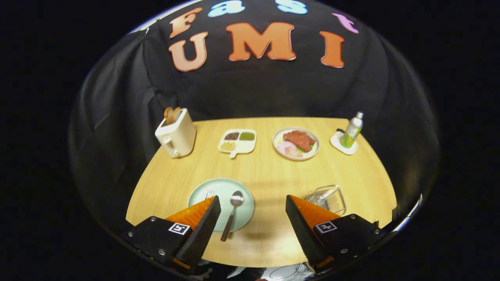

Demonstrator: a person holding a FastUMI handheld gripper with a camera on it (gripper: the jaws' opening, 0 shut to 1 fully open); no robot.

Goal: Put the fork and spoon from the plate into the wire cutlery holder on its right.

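Open claw [253, 203] above round plate [207, 191], metal spoon [234, 207].

Spoon [233, 212] and fork [209, 193] lie on the pale green plate [230, 187], wire cutlery holder [328, 198] to its right.

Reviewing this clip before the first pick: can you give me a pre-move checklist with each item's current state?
1. Gripper open, holding nothing: ok.
2. Spoon on the pale green plate, between the fingers, handle over the near rim: ok.
3. Fork on the plate: ok, though partly hidden behind one finger.
4. Wire cutlery holder standing to the plate's right: ok.
5. Holder empty: cannot tell.
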